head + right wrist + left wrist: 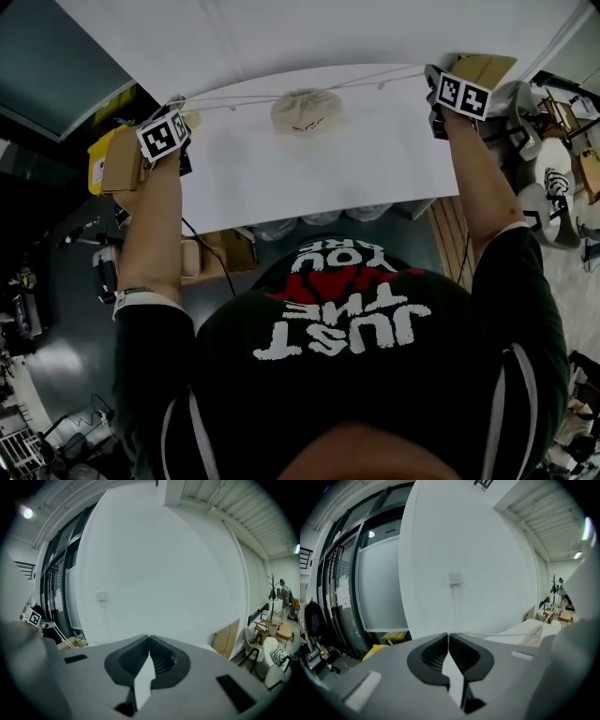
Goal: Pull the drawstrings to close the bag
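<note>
- The bag (pixel 306 111) is small, soft tan cloth and is probably light. It lies at the far side of the counter (pixel 309 178), midway between your grippers, and its mouth looks gathered.
- The drawstrings (pixel 380 77) are thin, limp cord that can slip, so hold them near their ends.
- Your left gripper (pixel 448 635) is pinched together on a cord that runs off to its right.
- Your right gripper (pixel 149 639) is closed too. Its own view hides any cord, but the head view suggests one ends at it.
- The counter is smooth, bare white and should give little drag.
- A white wall (pixel 468 550) stands close behind, with glass partitions (pixel 379 592) to the left and chairs (pixel 255 641) to the right.
</note>
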Action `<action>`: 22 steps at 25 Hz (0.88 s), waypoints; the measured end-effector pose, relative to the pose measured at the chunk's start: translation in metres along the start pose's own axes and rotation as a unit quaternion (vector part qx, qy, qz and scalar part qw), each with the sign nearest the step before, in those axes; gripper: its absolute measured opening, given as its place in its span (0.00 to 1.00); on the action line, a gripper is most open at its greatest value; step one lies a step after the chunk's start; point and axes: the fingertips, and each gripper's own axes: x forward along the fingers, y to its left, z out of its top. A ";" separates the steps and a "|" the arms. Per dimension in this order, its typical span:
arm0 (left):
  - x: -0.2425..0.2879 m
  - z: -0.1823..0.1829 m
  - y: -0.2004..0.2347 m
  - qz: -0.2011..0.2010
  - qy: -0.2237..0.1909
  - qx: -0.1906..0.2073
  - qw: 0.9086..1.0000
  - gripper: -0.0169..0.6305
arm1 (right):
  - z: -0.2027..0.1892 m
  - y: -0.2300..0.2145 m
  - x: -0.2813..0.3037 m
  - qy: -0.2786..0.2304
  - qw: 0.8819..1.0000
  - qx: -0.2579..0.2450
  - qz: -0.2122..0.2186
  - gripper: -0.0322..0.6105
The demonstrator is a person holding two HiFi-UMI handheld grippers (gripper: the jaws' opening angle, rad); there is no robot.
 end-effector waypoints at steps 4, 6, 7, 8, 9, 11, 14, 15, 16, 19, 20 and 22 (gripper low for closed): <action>-0.010 -0.045 -0.013 -0.015 0.026 -0.012 0.999 0.05 | -0.040 -0.007 -0.011 0.022 1.000 0.018 -0.002 0.07; -0.017 -0.066 -0.016 -0.023 0.034 -0.020 0.999 0.05 | -0.059 -0.011 -0.018 0.033 0.999 0.025 -0.004 0.07; -0.021 -0.075 -0.018 -0.026 0.037 -0.023 0.999 0.05 | -0.067 -0.012 -0.022 0.038 0.999 0.027 -0.004 0.07; -0.025 -0.084 -0.019 -0.028 0.040 -0.025 0.998 0.05 | -0.074 -0.014 -0.027 0.041 0.999 0.029 -0.005 0.07; -0.030 -0.093 -0.020 -0.030 0.044 -0.027 0.998 0.05 | -0.081 -0.015 -0.031 0.044 0.999 0.030 -0.005 0.07; -0.037 -0.111 -0.022 -0.033 0.052 -0.027 0.998 0.05 | -0.092 -0.016 -0.038 0.050 0.998 0.030 -0.003 0.07; -0.046 -0.136 -0.024 -0.035 0.065 -0.031 0.997 0.05 | -0.102 -0.011 -0.045 0.055 0.998 0.030 0.004 0.07; -0.049 -0.142 -0.025 -0.037 0.068 -0.034 0.996 0.05 | -0.104 -0.009 -0.047 0.055 0.998 0.030 0.008 0.07; -0.052 -0.148 -0.027 -0.039 0.071 -0.037 0.996 0.05 | -0.106 -0.006 -0.049 0.055 0.998 0.031 0.012 0.07; -0.063 -0.166 -0.035 -0.046 0.081 -0.041 0.995 0.05 | -0.114 0.002 -0.057 0.058 0.998 0.032 0.024 0.07; -0.067 -0.172 -0.038 -0.048 0.084 -0.043 0.994 0.05 | -0.118 0.004 -0.060 0.061 0.997 0.031 0.027 0.07; -0.074 -0.185 -0.045 -0.052 0.091 -0.050 0.993 0.05 | -0.129 0.008 -0.066 0.069 0.997 0.026 0.033 0.07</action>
